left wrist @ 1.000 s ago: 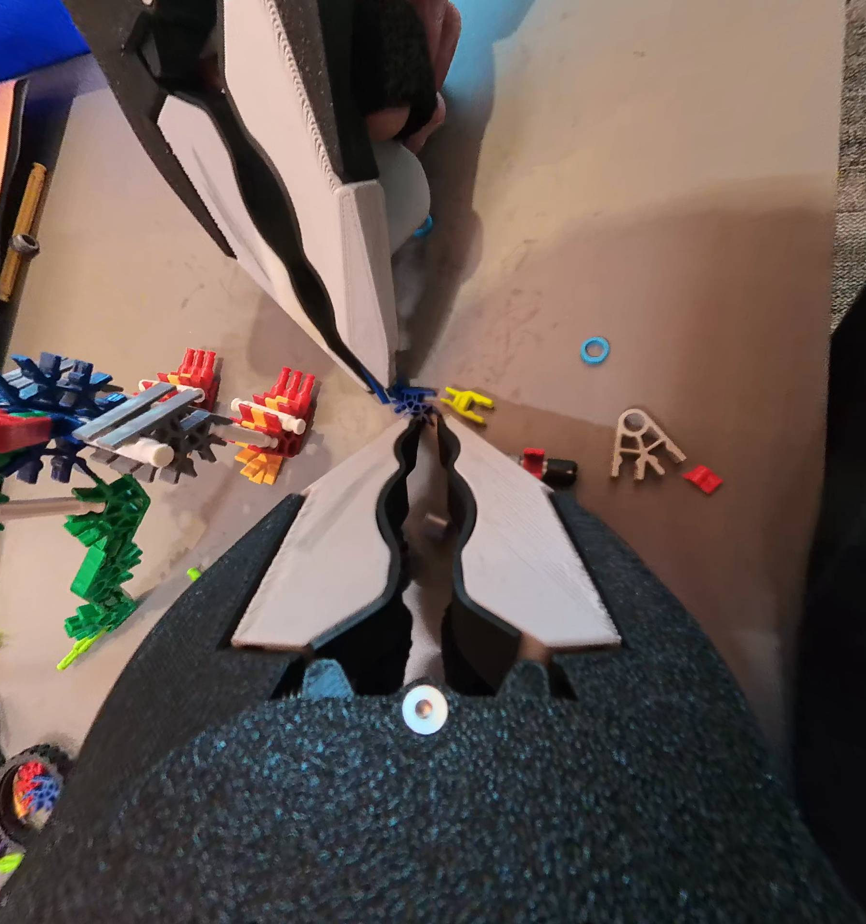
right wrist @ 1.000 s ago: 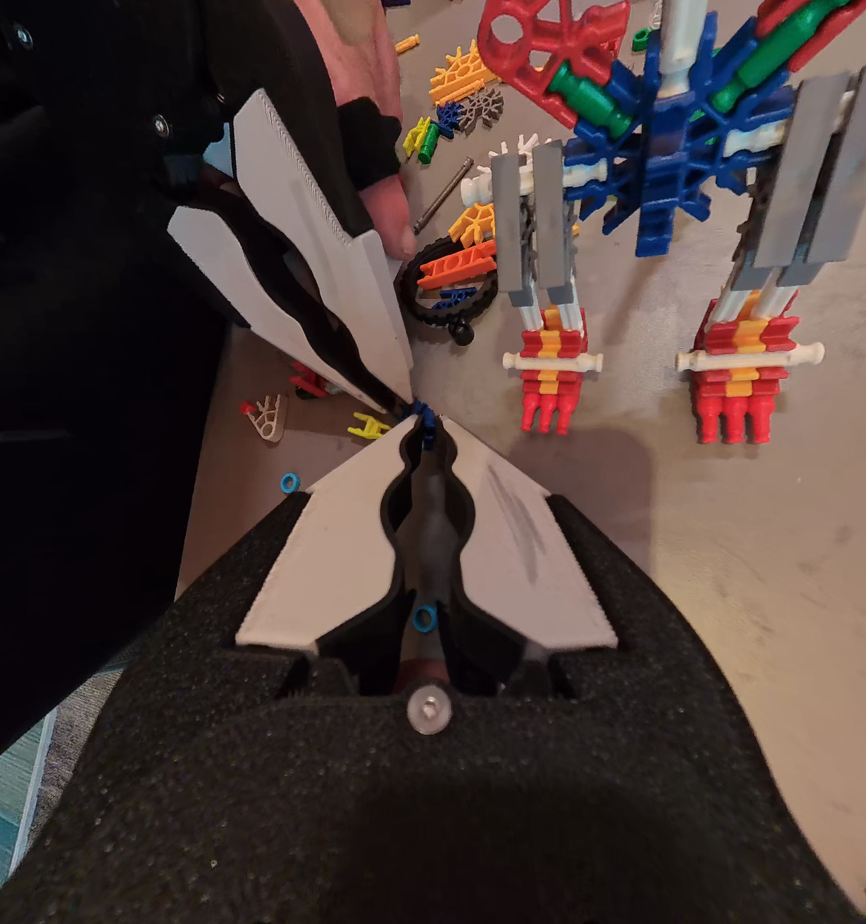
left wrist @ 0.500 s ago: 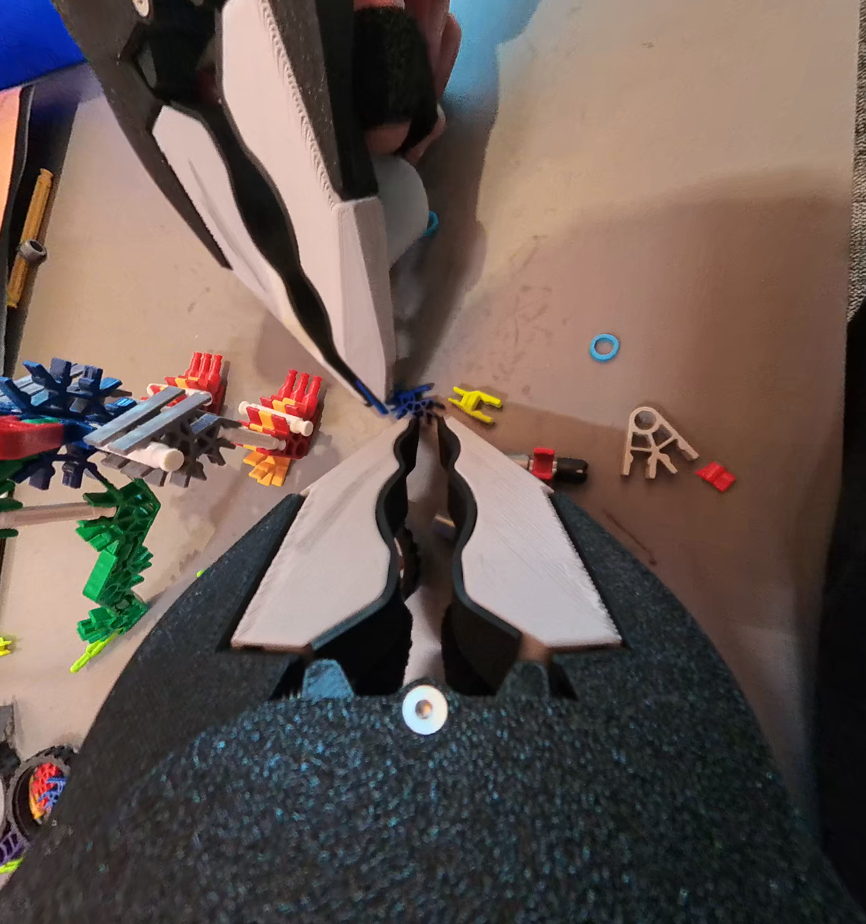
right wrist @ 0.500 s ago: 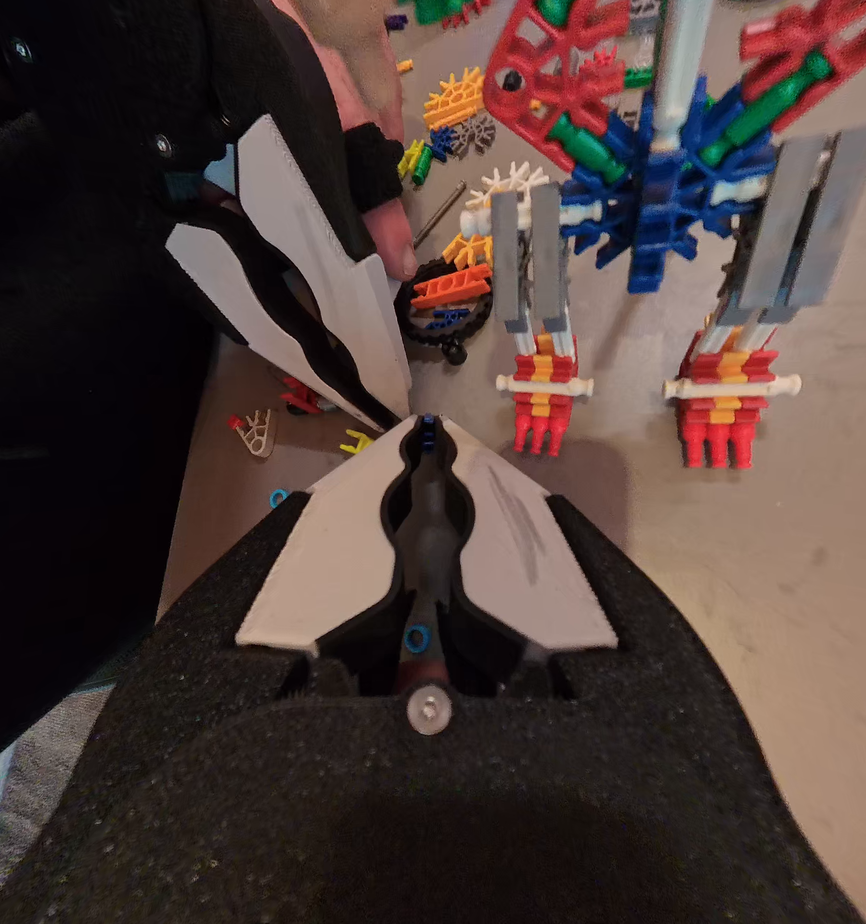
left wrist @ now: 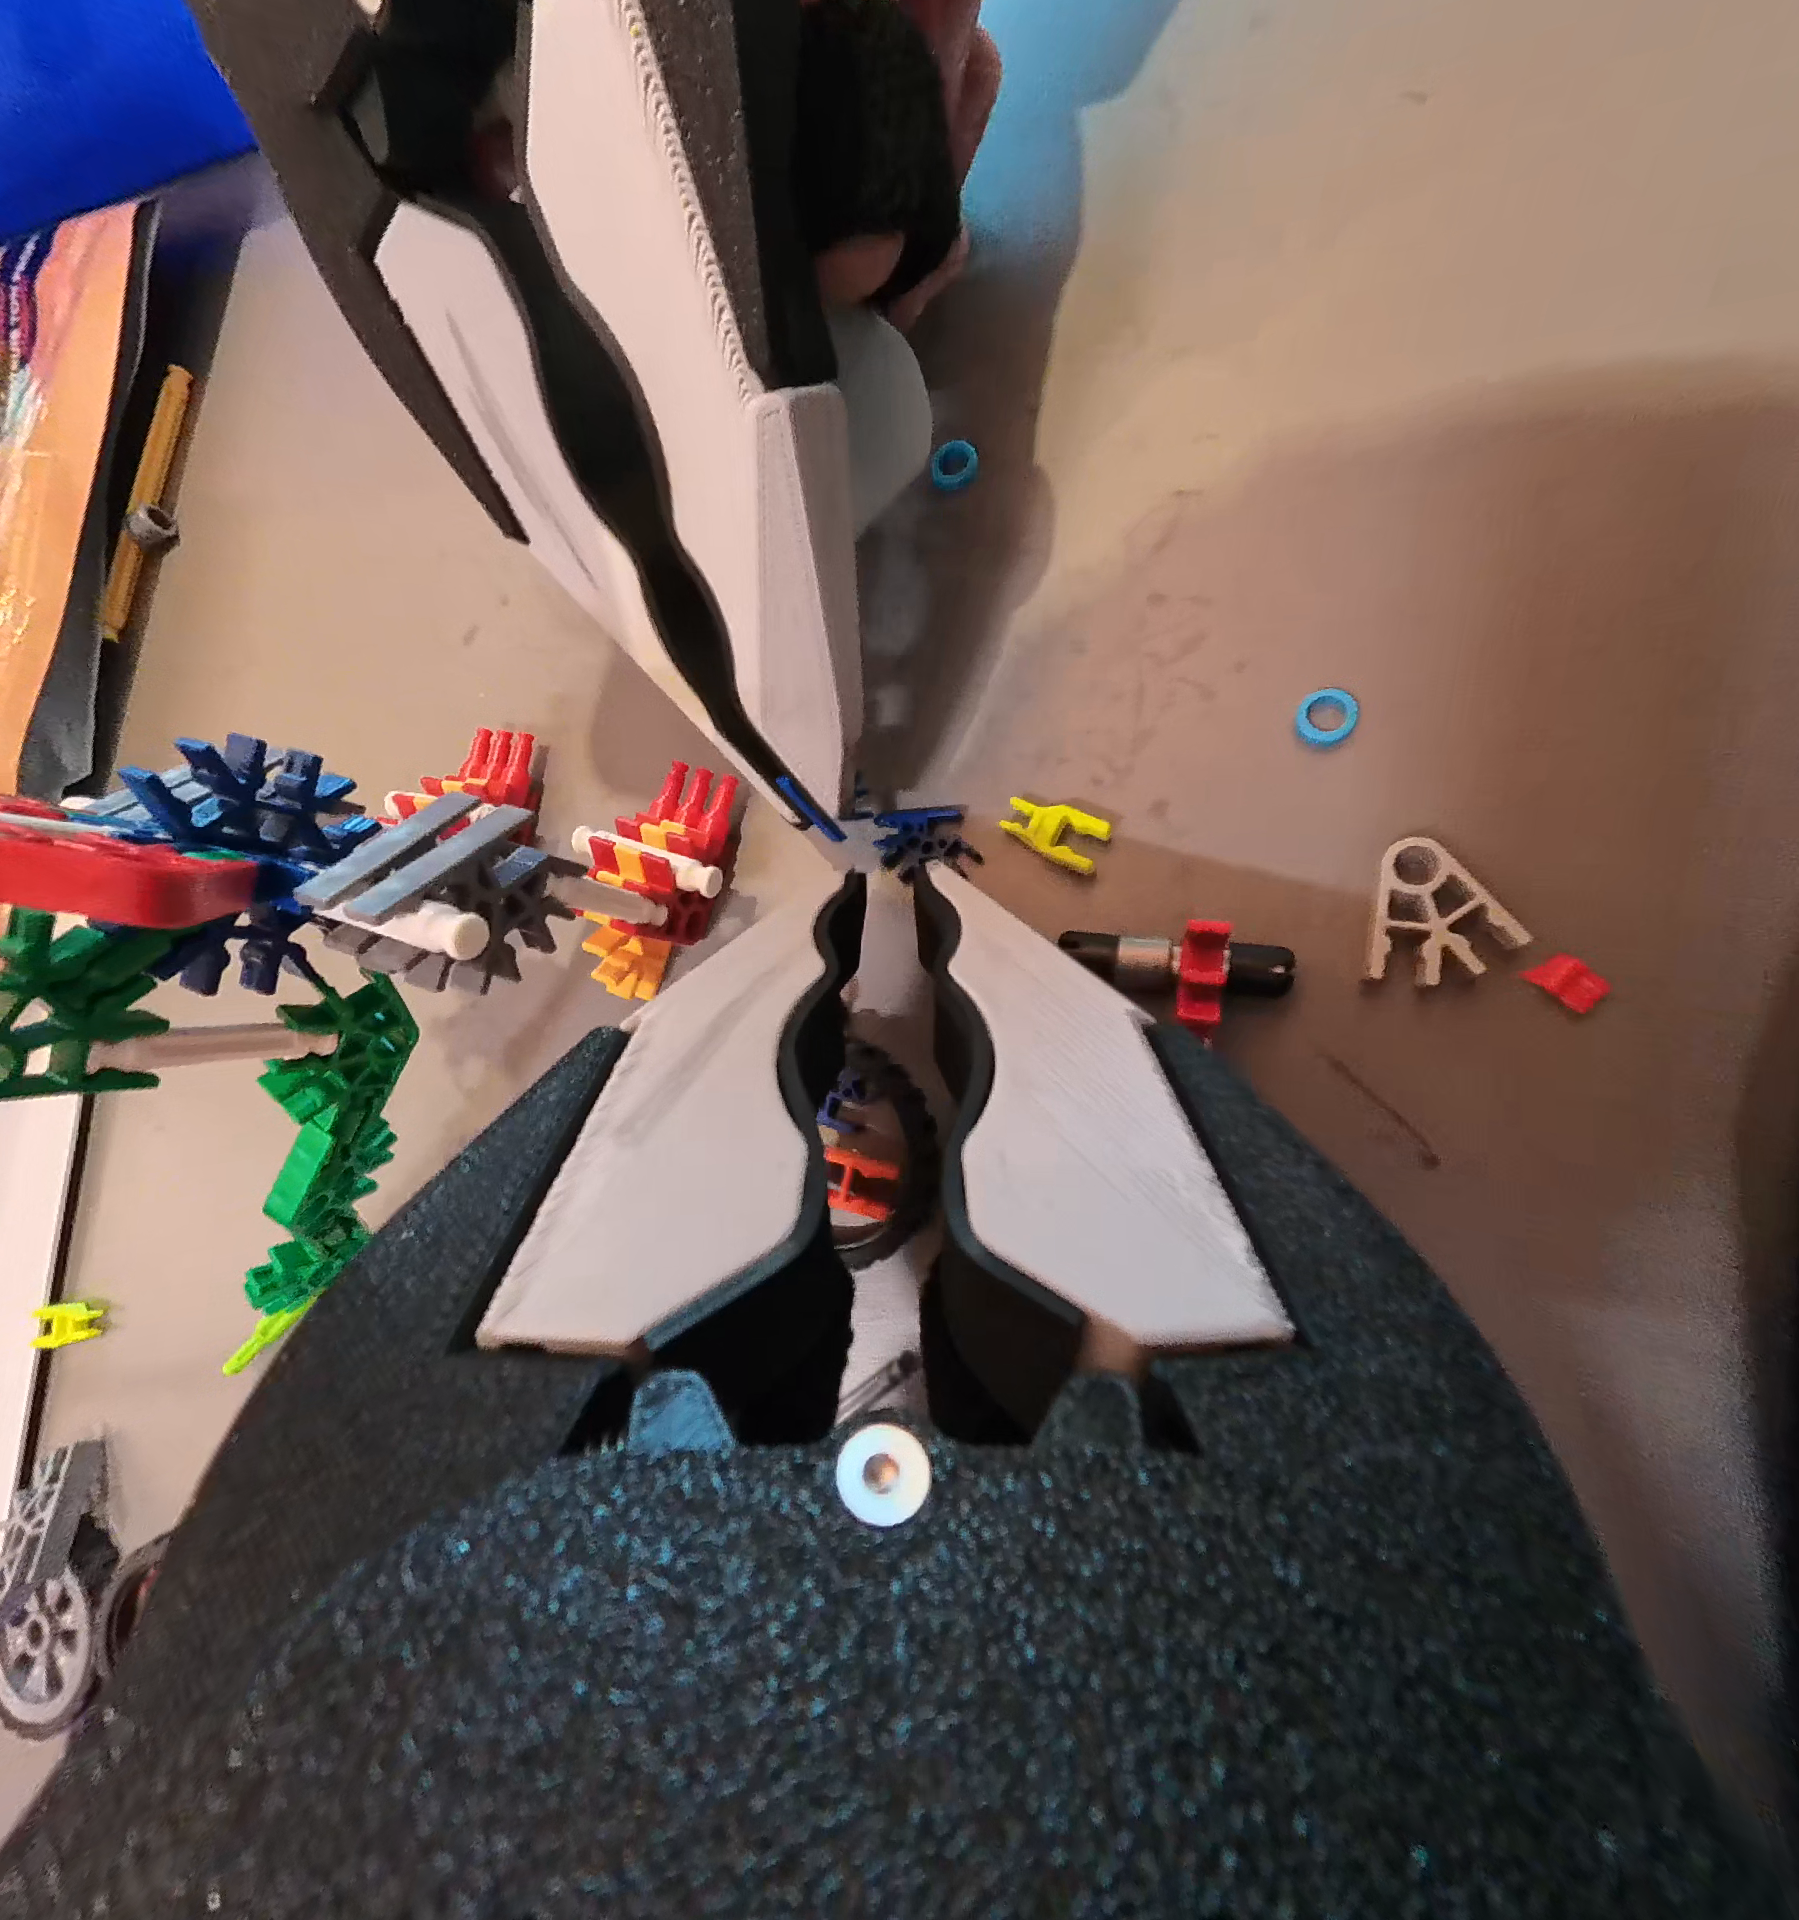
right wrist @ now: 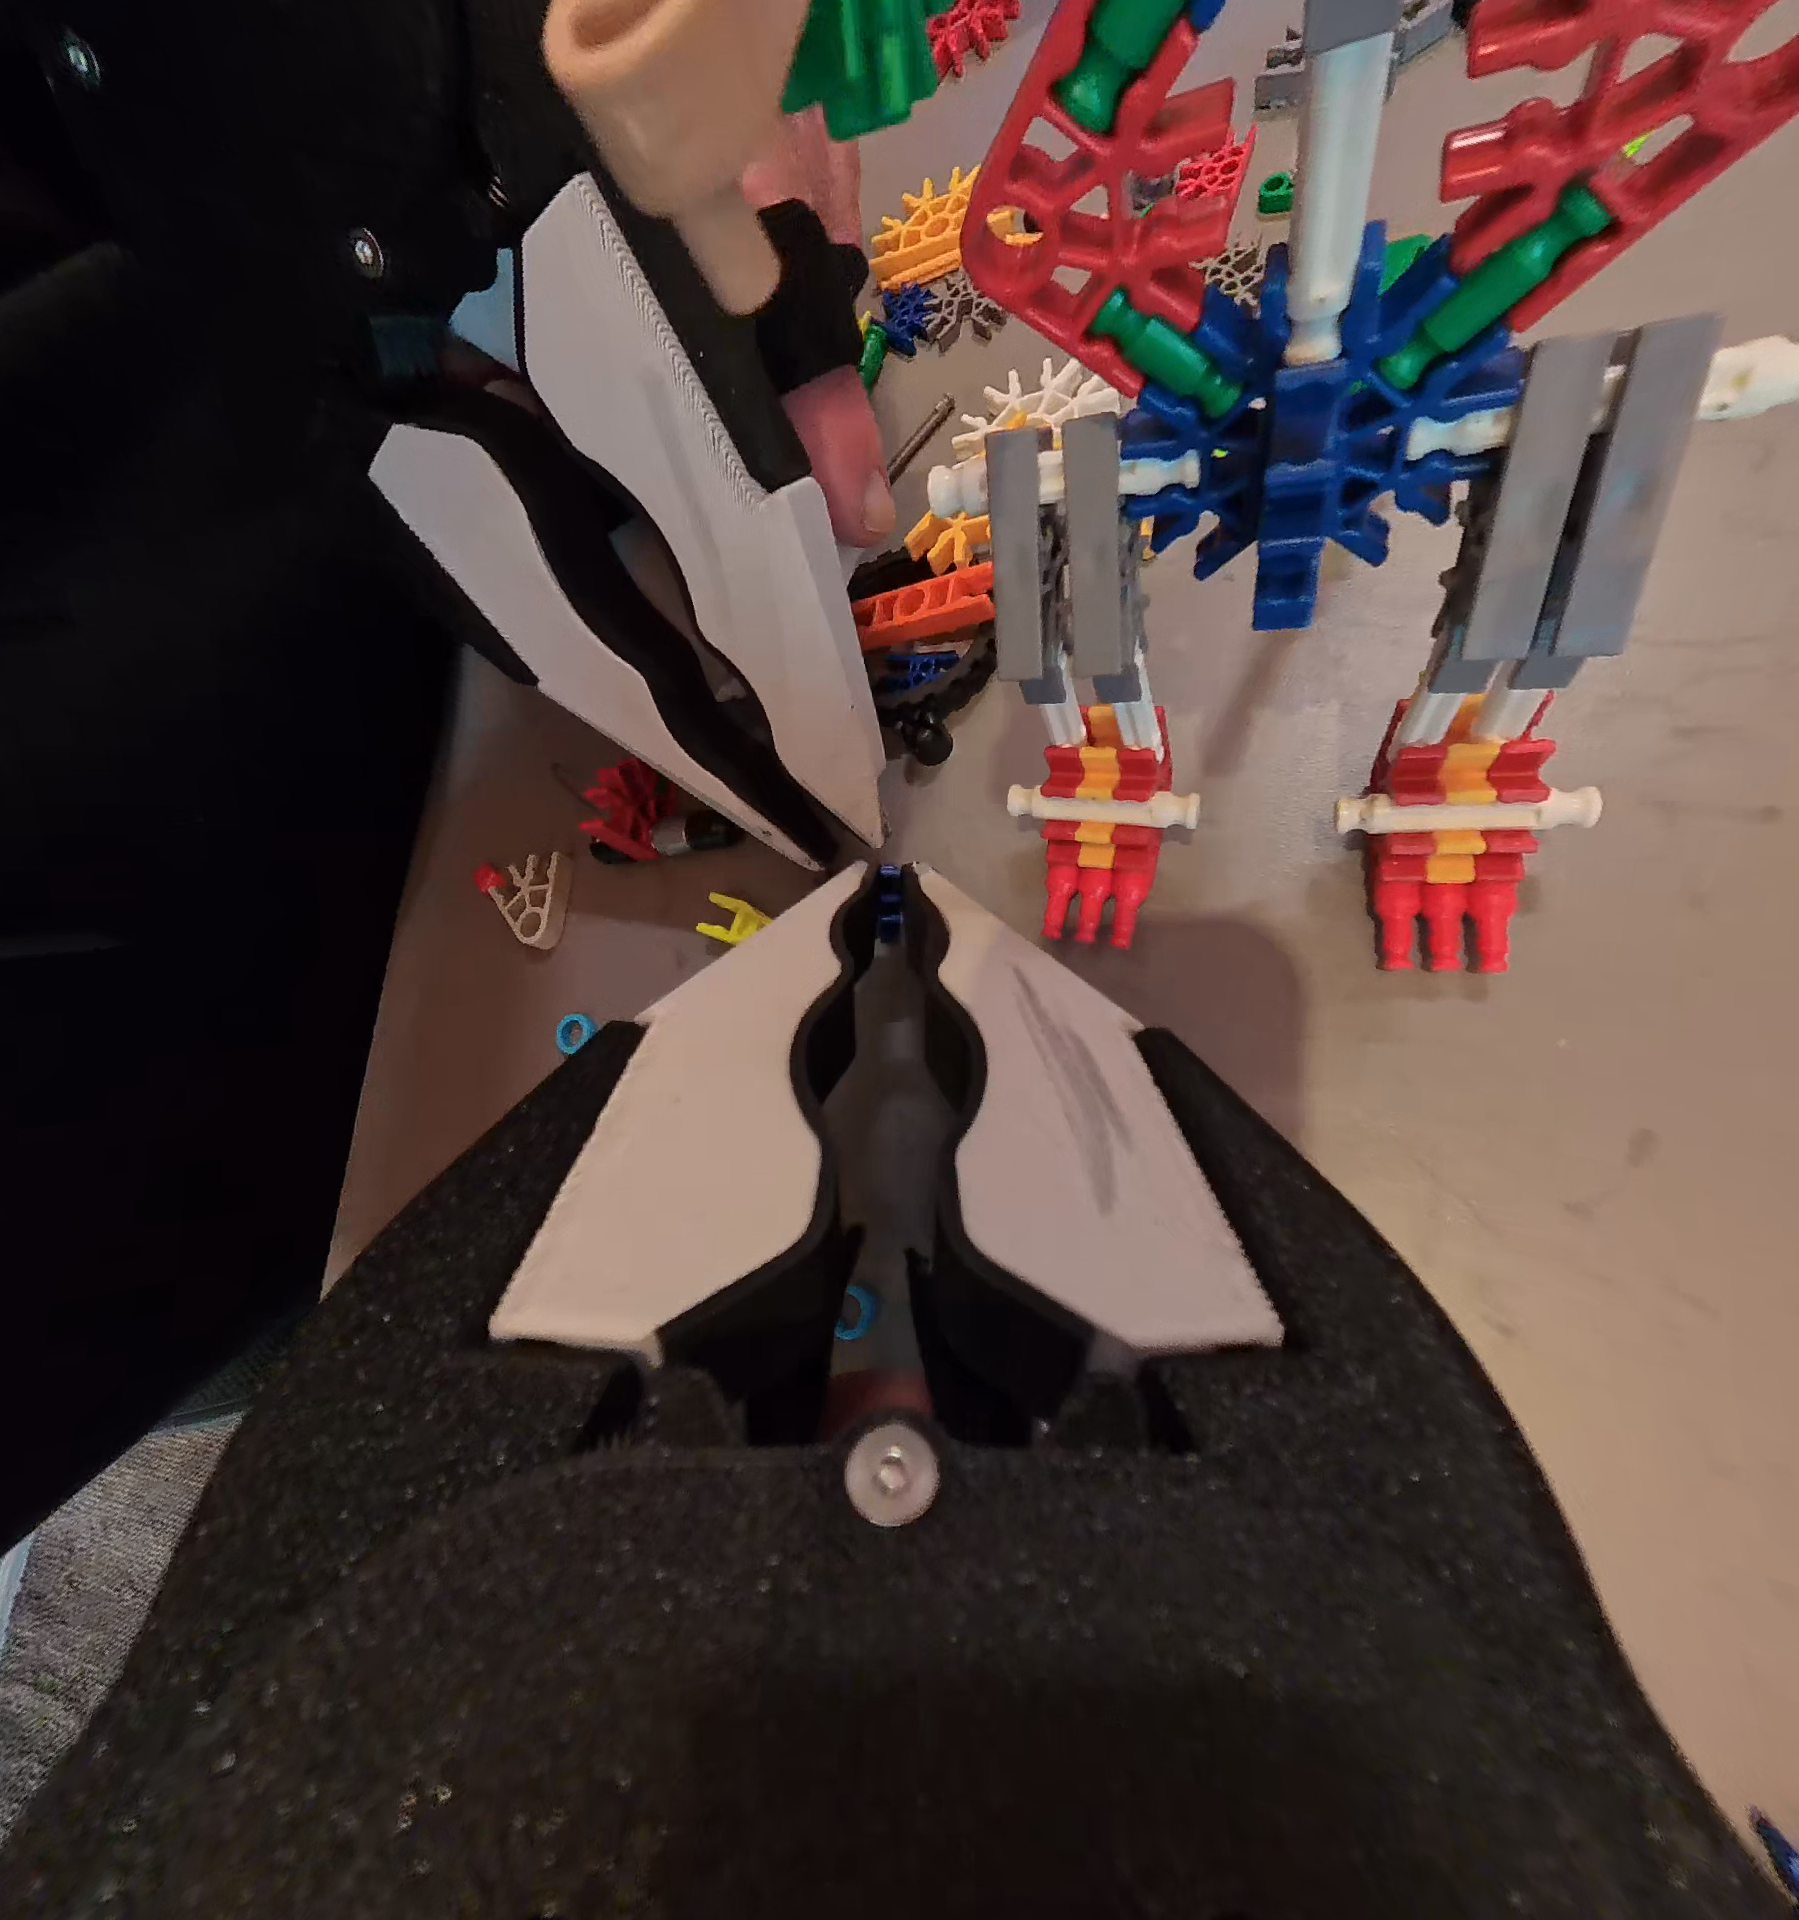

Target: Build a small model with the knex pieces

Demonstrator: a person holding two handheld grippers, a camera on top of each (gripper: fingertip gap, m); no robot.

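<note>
Left gripper (left wrist: 882, 881): fingers nearly together, narrow slit at the tips. Blue snowflake connector (left wrist: 918, 840) sits right at those tips; cannot tell if I have it pinched. Right gripper (right wrist: 887, 878): fingers closed on a small blue piece (right wrist: 887, 902), seen edge-on. Both grippers meet tip to tip above the table (left wrist: 1394, 416). Yellow clip (left wrist: 1056, 831) just beside; the built model (right wrist: 1310, 436) lies farther out.
</note>
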